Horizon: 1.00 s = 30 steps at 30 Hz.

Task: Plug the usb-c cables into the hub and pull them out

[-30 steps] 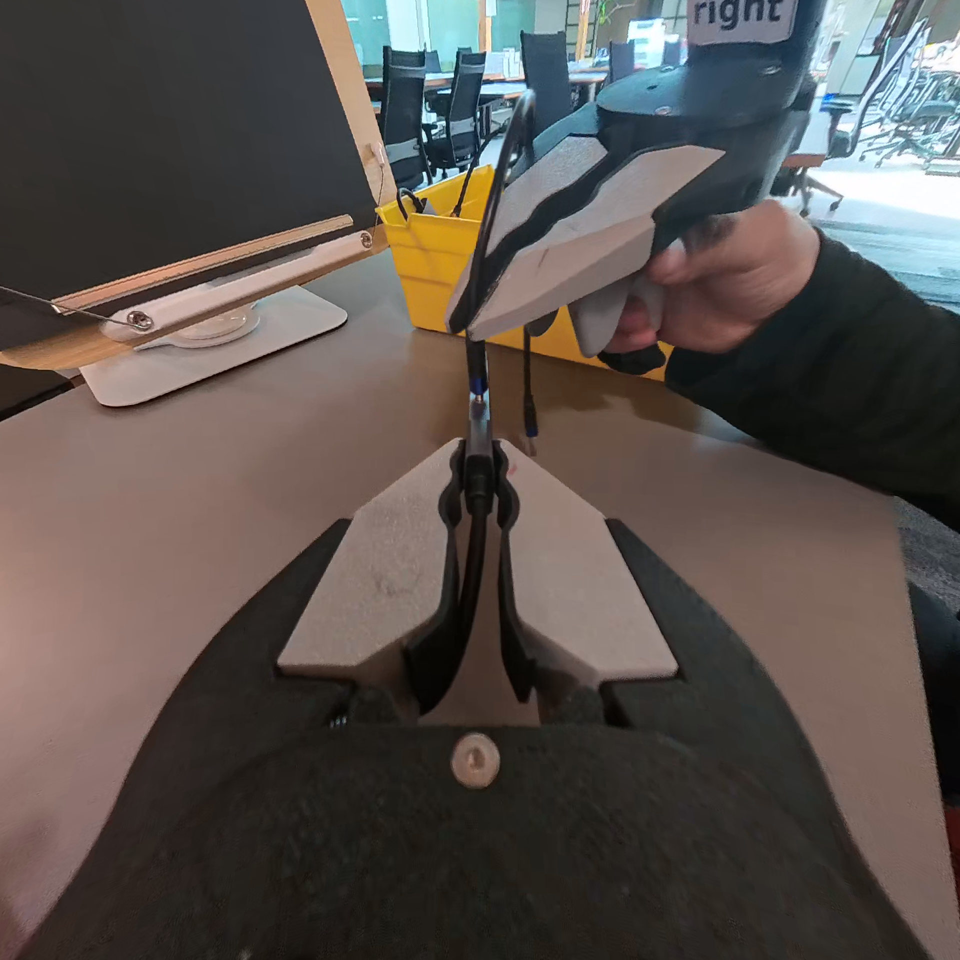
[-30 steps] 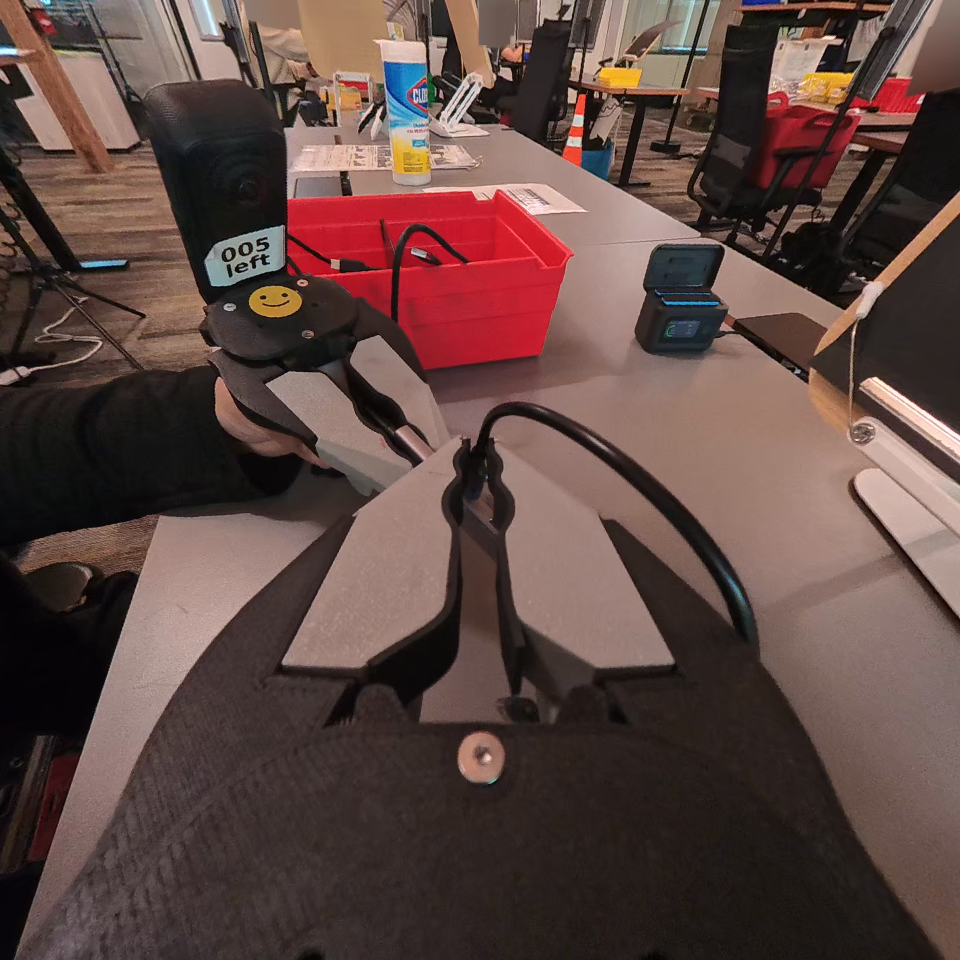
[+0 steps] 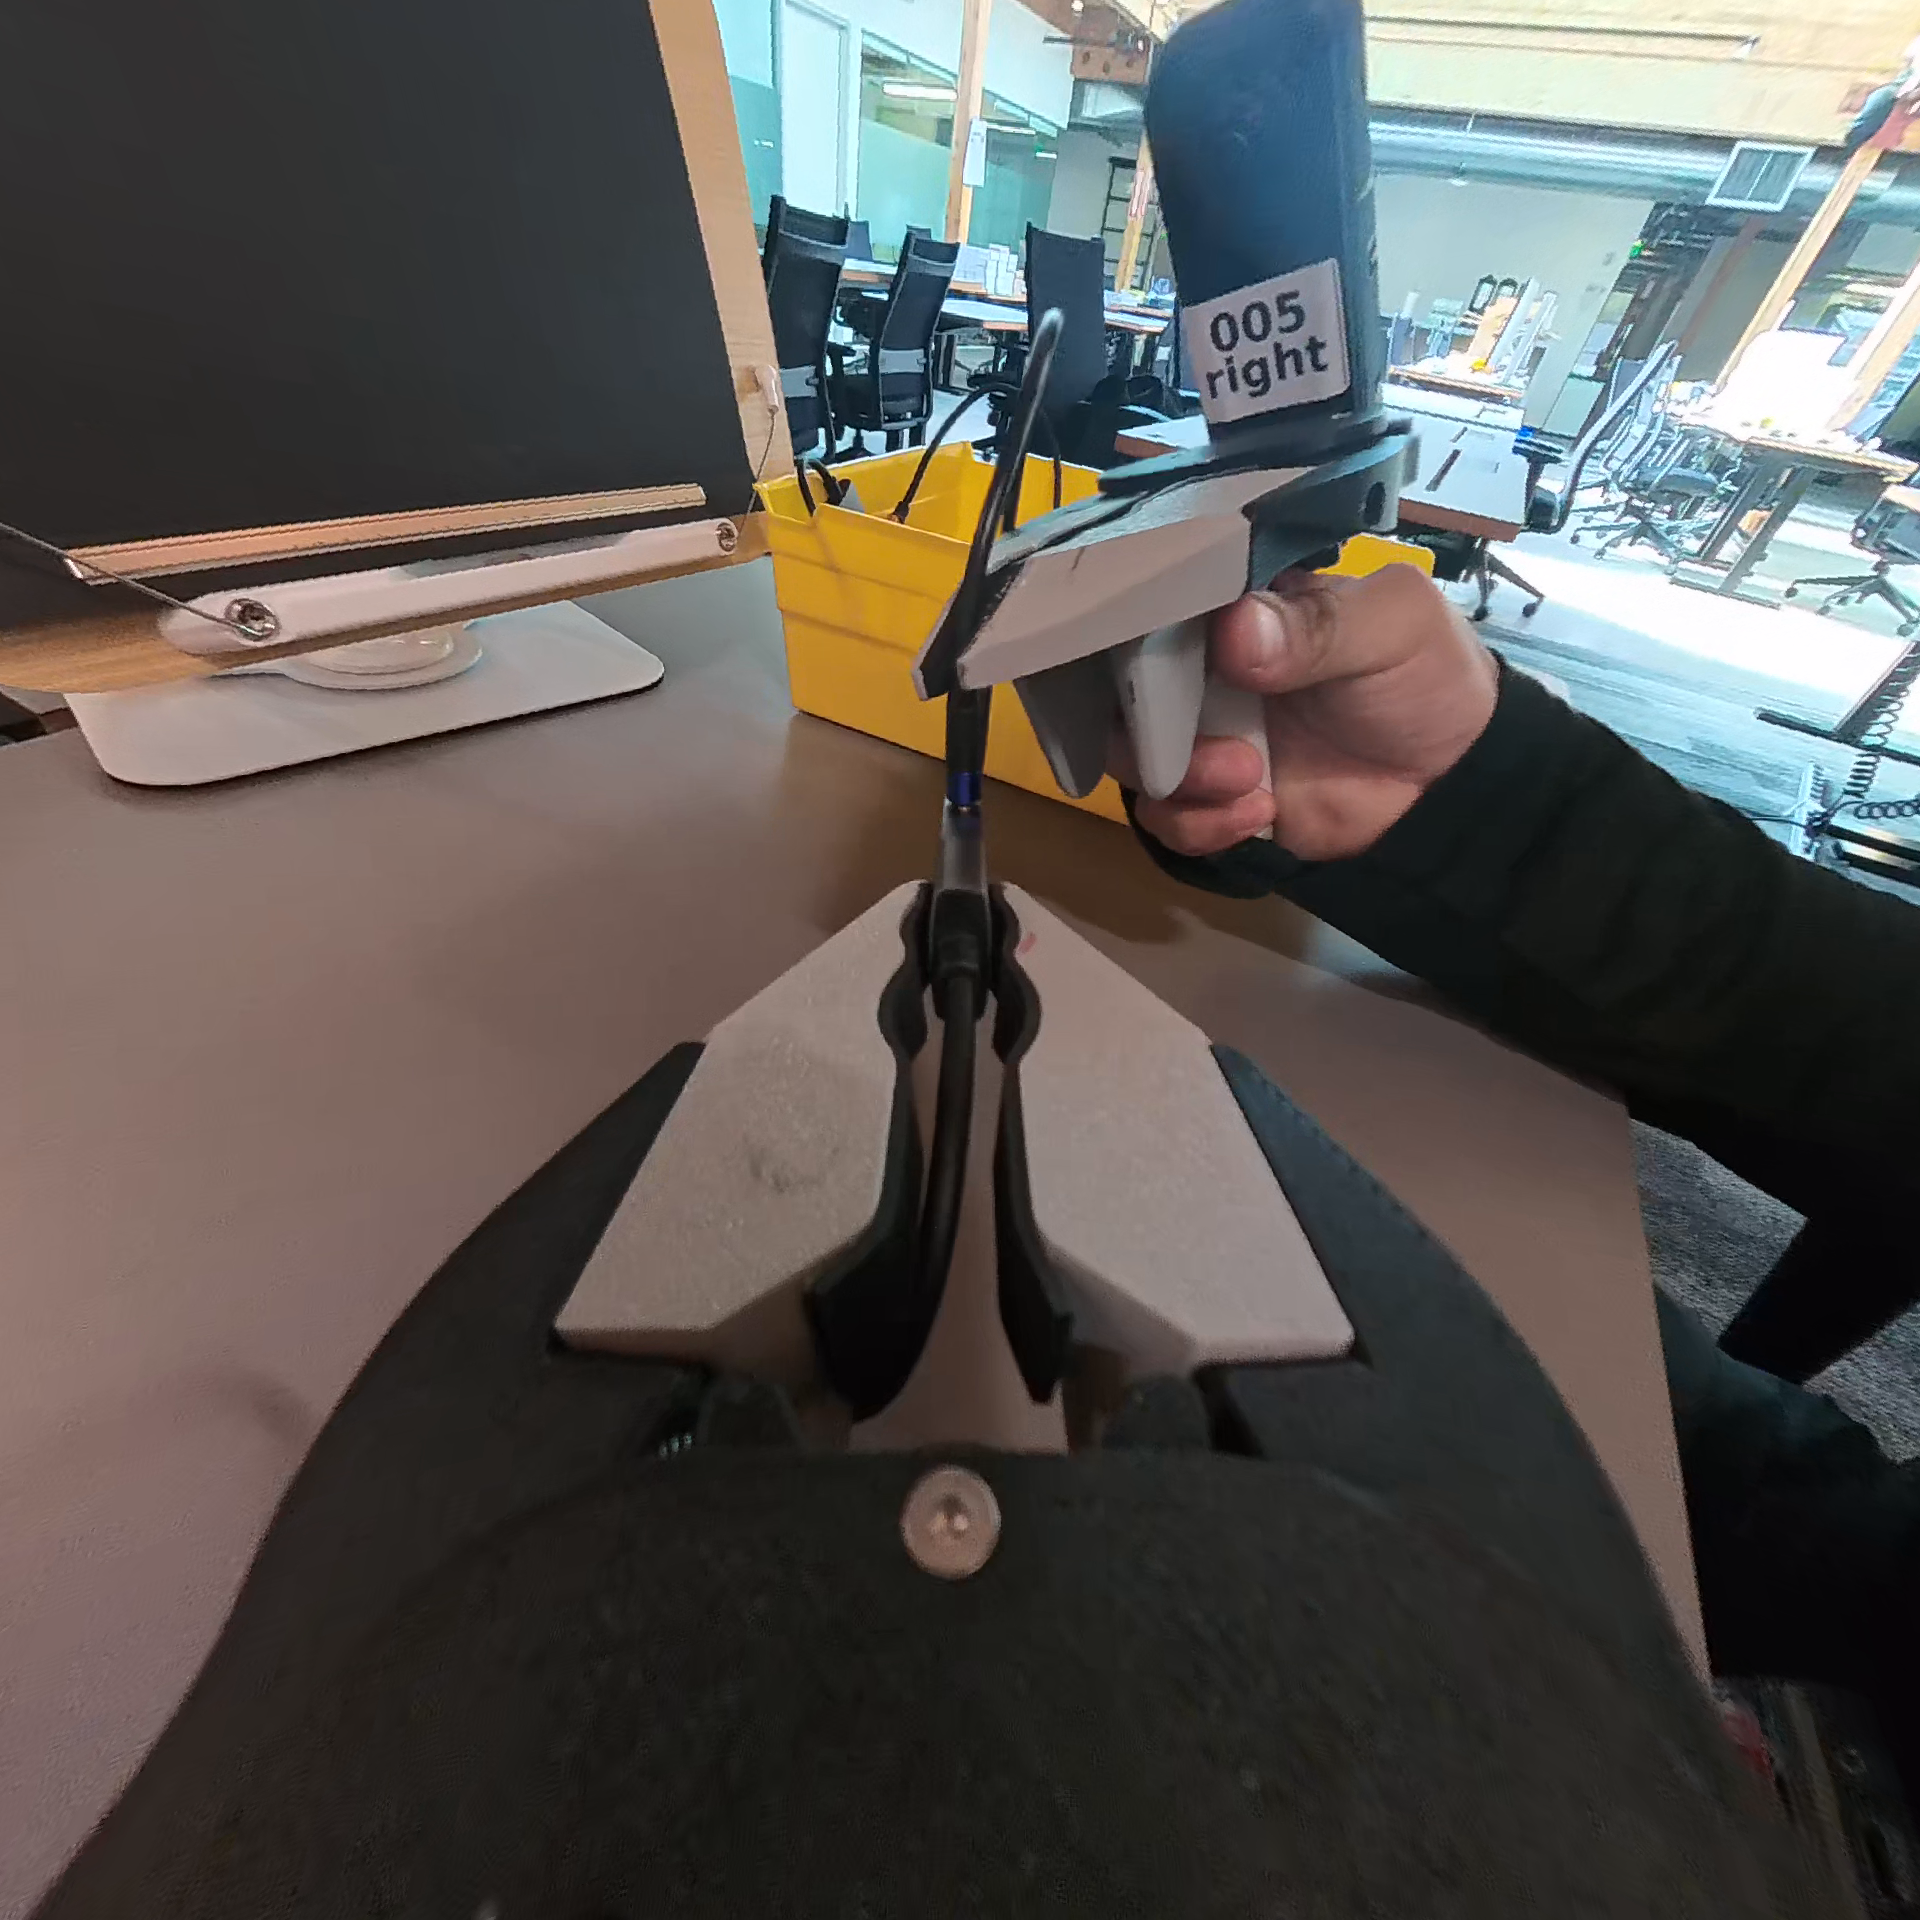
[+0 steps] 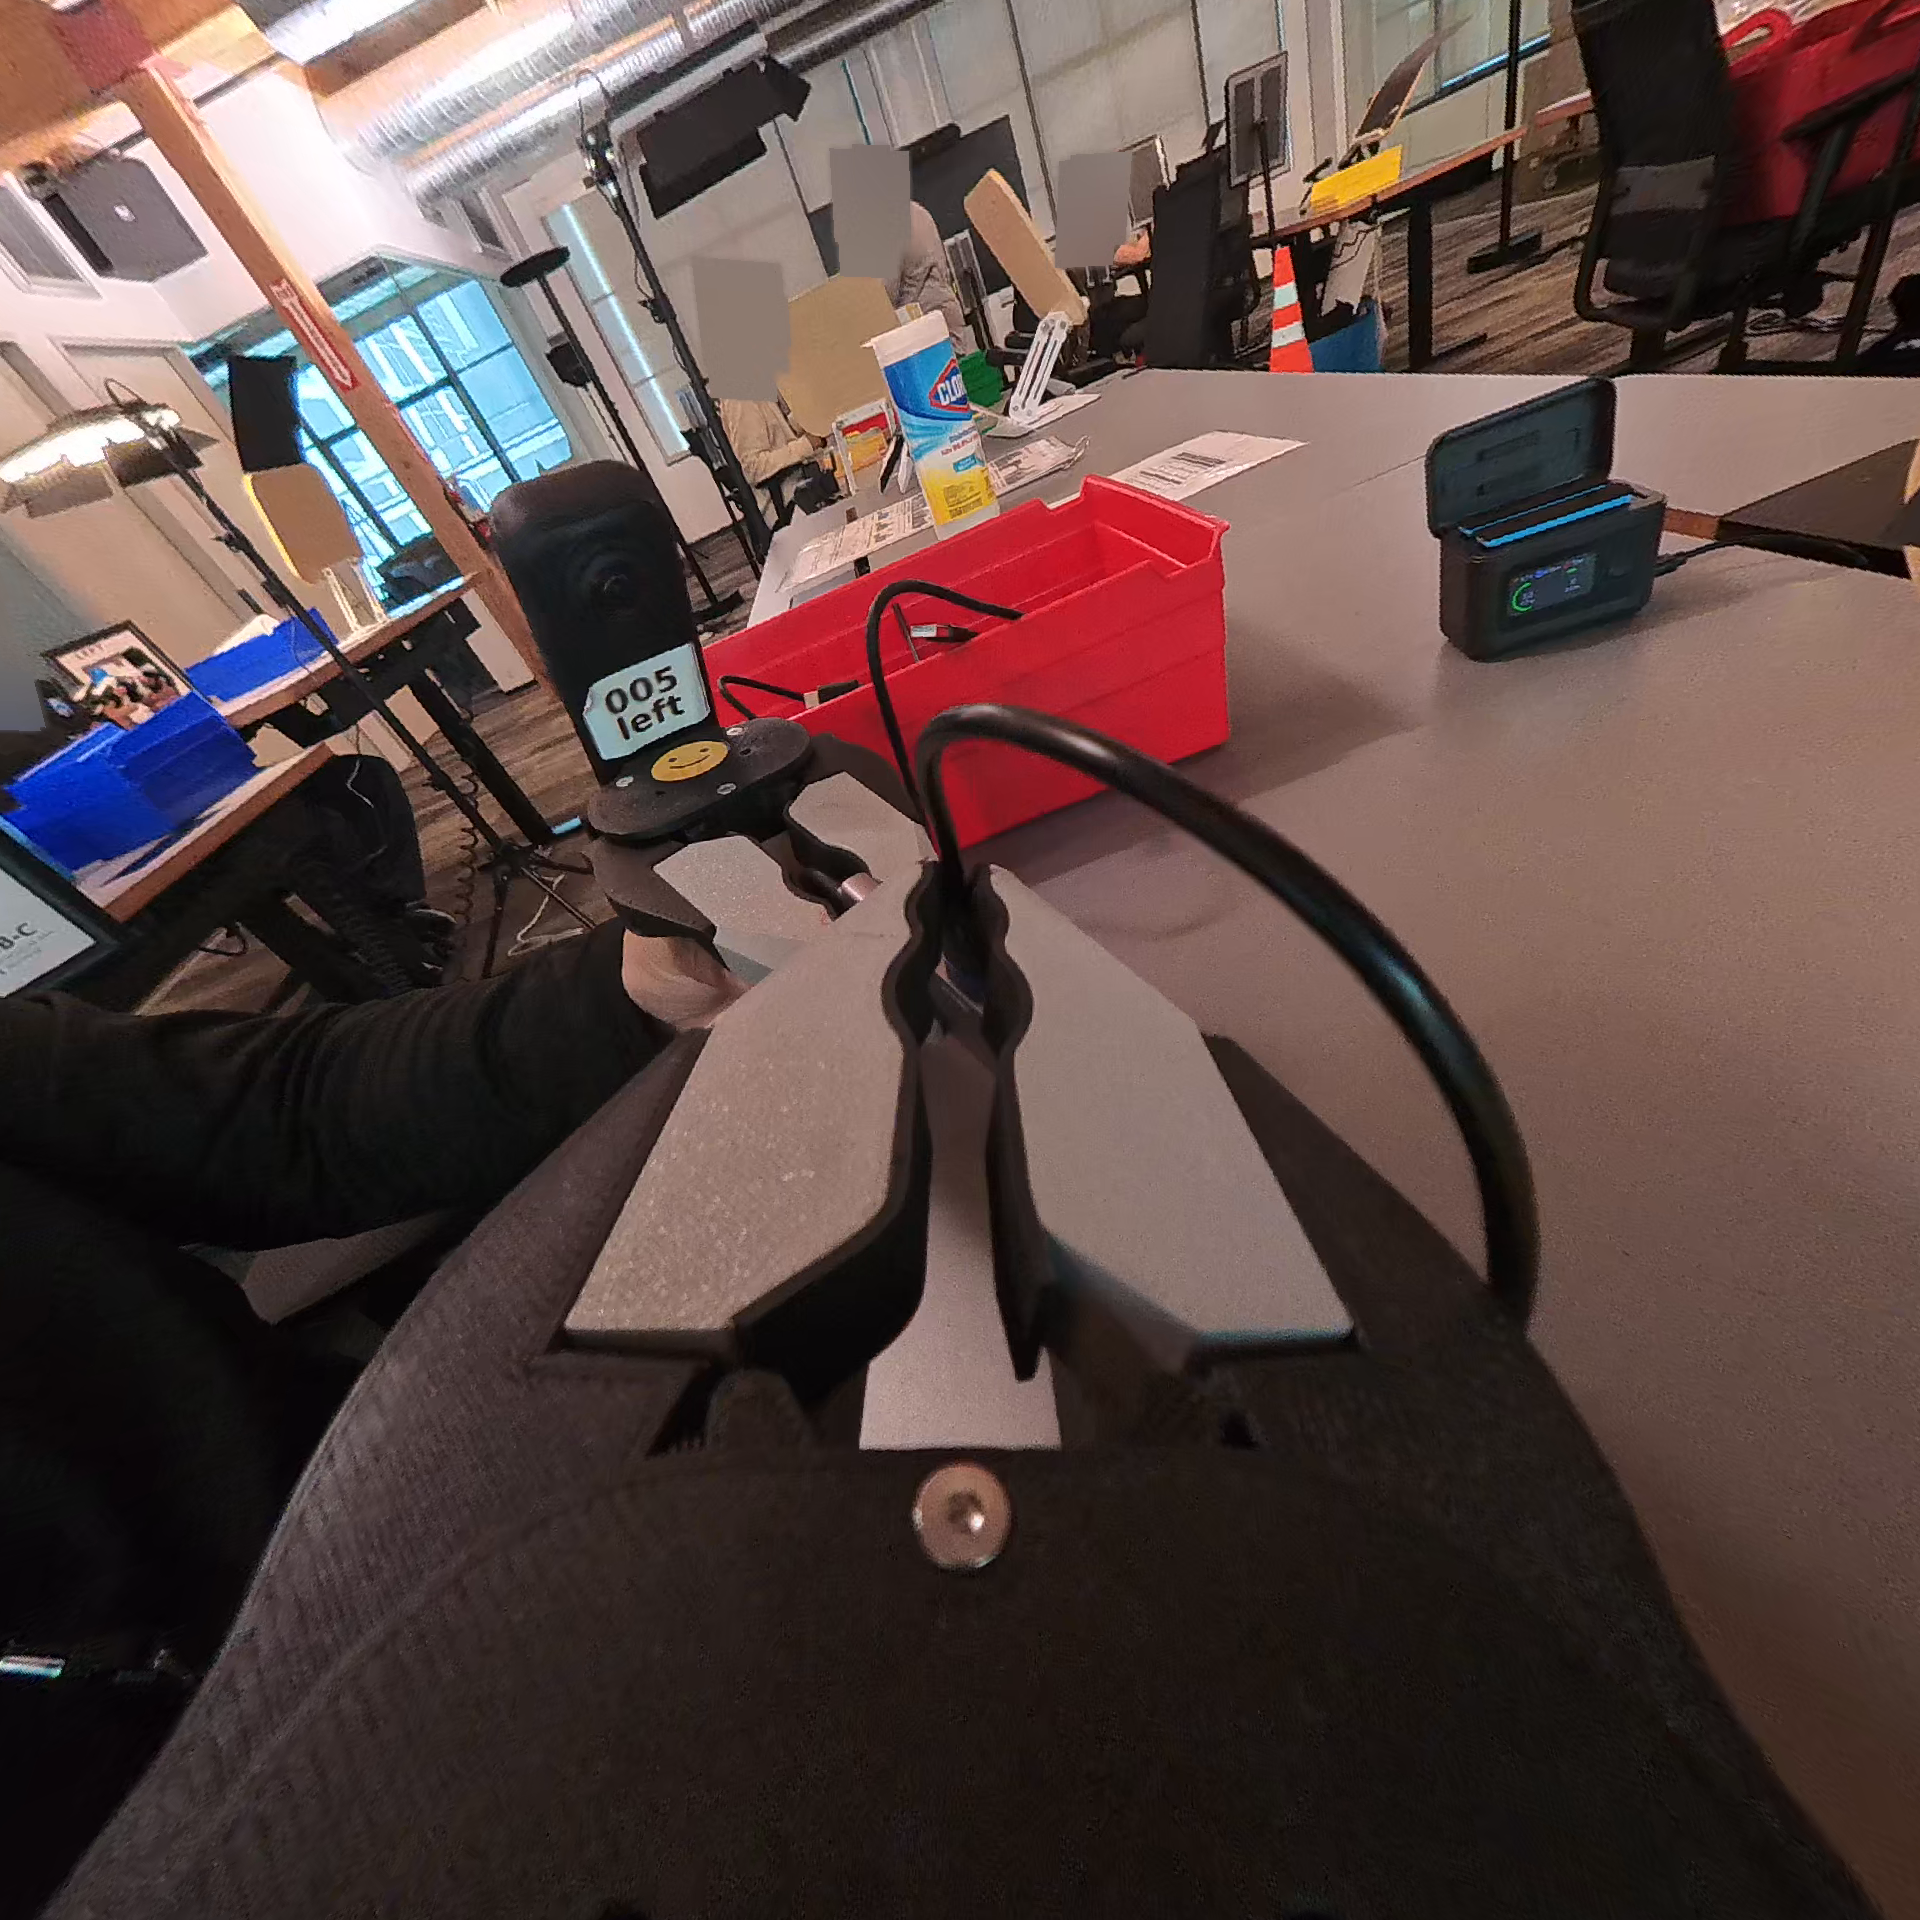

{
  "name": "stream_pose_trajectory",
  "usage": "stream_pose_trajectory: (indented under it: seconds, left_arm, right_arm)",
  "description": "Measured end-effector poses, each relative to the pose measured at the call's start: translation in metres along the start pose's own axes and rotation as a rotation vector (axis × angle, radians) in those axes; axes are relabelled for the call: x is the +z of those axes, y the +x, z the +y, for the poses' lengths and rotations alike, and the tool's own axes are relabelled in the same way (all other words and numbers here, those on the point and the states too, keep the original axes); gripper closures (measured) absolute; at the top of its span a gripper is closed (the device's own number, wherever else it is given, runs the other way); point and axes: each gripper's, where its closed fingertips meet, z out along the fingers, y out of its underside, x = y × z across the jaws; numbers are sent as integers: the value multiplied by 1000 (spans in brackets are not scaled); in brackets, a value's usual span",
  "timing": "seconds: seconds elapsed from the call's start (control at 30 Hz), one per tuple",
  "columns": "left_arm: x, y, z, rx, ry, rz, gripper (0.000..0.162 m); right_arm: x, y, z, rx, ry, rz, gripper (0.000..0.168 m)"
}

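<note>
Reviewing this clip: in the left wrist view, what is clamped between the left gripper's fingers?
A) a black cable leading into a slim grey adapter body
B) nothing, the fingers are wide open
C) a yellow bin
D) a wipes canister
A: the left gripper is closed on the black cable, whose grey adapter body sticks out past the fingertips toward the right gripper; the yellow bin sits behind on the table.

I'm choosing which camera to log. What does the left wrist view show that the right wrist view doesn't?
Only the left wrist view: the yellow bin, the stand, and the hub pinched in the left gripper.
Only the right wrist view: the red bin, the wipes and the charger case.
Both: the table, and the cable held shut in the right gripper.
</note>
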Motion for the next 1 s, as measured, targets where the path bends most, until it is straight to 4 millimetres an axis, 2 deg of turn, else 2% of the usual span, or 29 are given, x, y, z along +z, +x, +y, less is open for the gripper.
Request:
stream_pose_trajectory:
  seconds: [0.23, 0.37, 0.47, 0.67, 0.83, 0.93, 1.0]
  left_arm:
    - [4, 0, 0, 0, 6, 22, 155]
    - [-5, -1, -10, -75, 73, 60, 156]
    - [-8, 1, -14, -147, 101, 115, 156]
    - [-5, 4, -11, -111, 81, 110, 155]
    - [0, 6, 0, -34, 10, 81, 156]
    - [4, 8, 11, 42, -56, 58, 155]
    - [5, 9, 13, 51, -68, 66, 156]
  right_arm:
    - [-3, 0, -5, -26, 15, -20, 165]
    - [-7, 2, 4, -90, -54, 3, 159]
    - [-4, -3, 3, -130, -47, -3, 156]
    - [-9, -5, 7, -187, -84, 1, 145]
    - [-3, 2, 27, -341, -220, 96, 143]
    - [-1, 4, 38, -423, -297, 131, 152]
    - [-3, 3, 41, -418, -307, 119, 153]
